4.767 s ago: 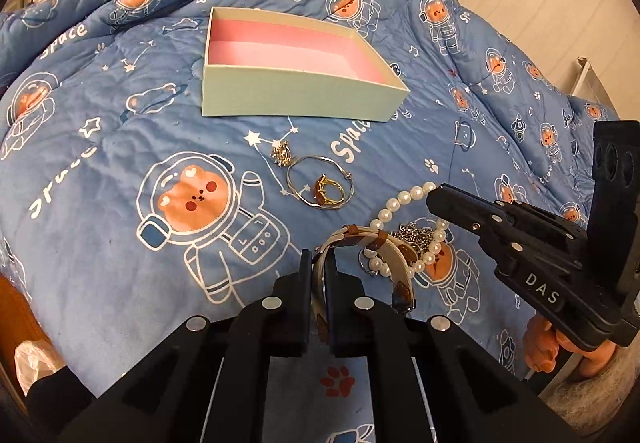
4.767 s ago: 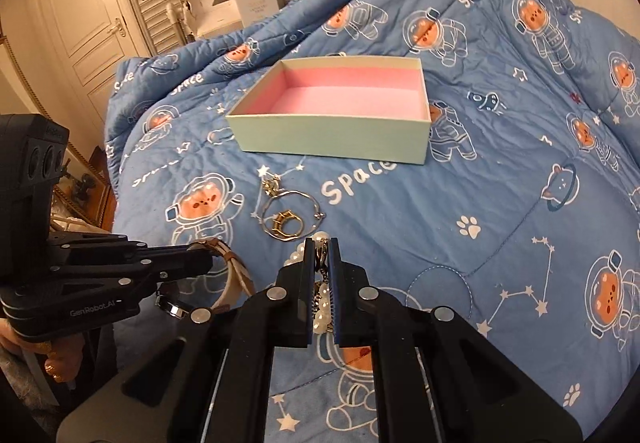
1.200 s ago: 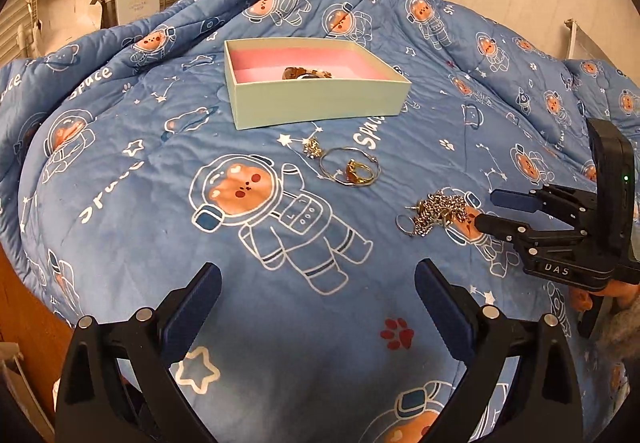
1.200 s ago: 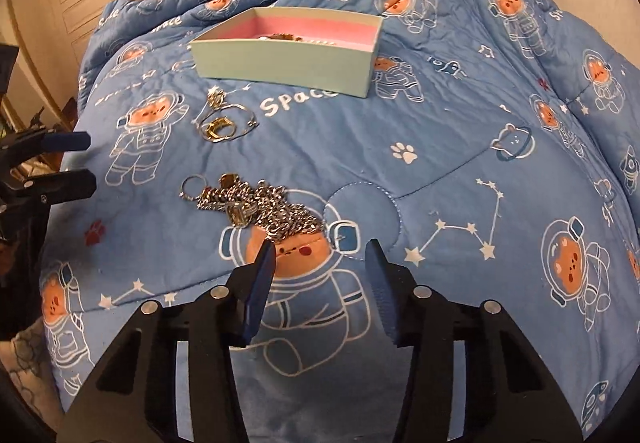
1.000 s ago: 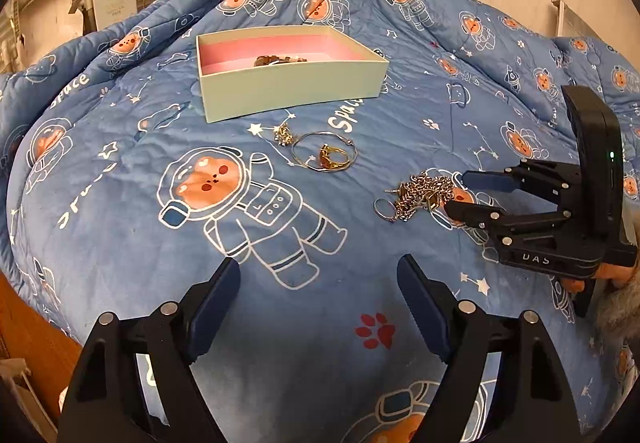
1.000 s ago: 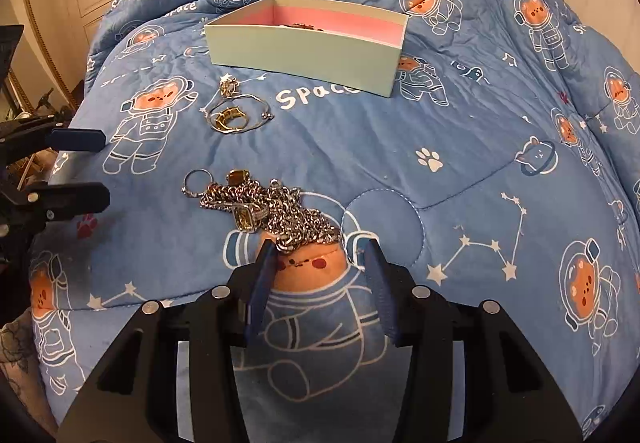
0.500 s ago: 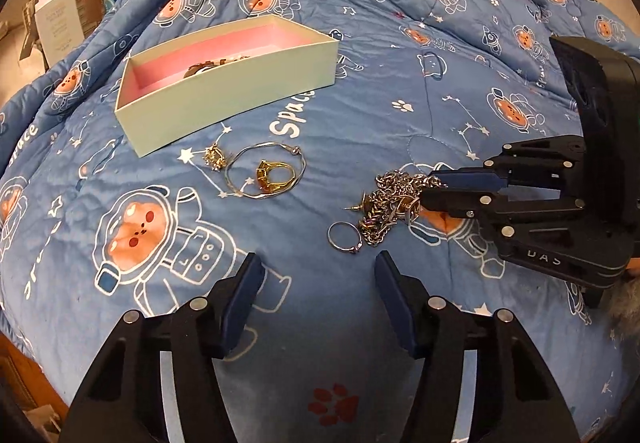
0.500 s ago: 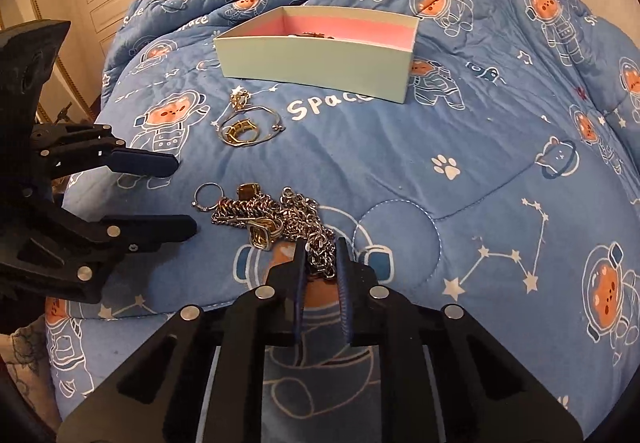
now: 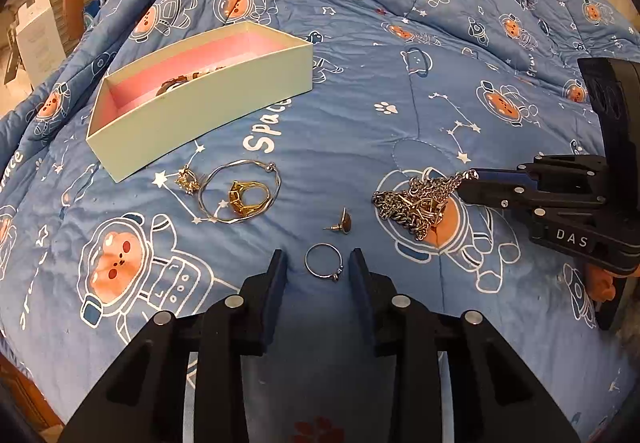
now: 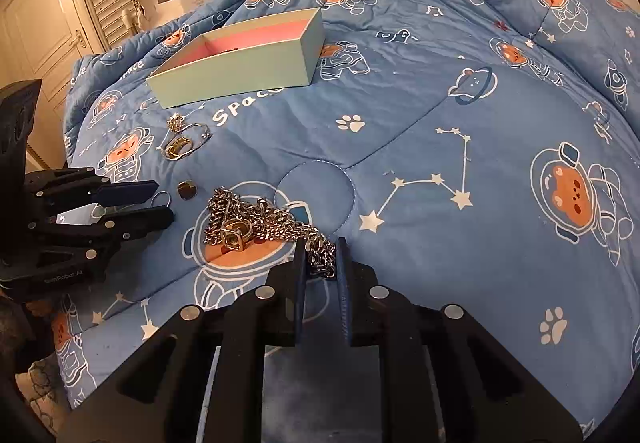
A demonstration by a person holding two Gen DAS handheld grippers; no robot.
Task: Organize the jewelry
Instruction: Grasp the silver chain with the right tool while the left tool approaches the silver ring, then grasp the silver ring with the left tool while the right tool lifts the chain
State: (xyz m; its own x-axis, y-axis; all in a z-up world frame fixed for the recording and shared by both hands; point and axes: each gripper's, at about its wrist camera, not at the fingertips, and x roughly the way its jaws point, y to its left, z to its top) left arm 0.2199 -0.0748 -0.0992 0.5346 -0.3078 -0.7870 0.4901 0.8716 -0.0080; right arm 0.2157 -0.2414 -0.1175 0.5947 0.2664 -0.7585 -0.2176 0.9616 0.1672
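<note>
The right gripper [image 10: 319, 263] has its fingers pinched on one end of the silver chain [image 10: 256, 225], which lies bunched on the bed quilt [image 10: 440, 131] with a squarish link or pendant tangled in it. The risk as I judge it: only a few links sit between the pads, so a lift could let the slack slip out, or the tangle could drag the stud earring [image 9: 344, 223] that lies just at its 9 o'clock side.

The left gripper [image 9: 316, 263] has its fingers apart, straddling the thin silver ring [image 9: 323, 262], not yet touching it. That ring is flat and slight on soft padding; closing on it may press it into the quilt or flick it aside instead of catching it.

From the ring, the gold ring [image 9: 246, 197] lies inside a thin silver bangle [image 9: 240, 189] at about 10 o'clock, with a small sparkly charm [image 9: 188, 180] just beyond. The pale green box [image 9: 200, 103], pink inside, sits farther off toward 11 o'clock and already holds some pieces, too small to name. Much of the jewelry is not yet in the box.
</note>
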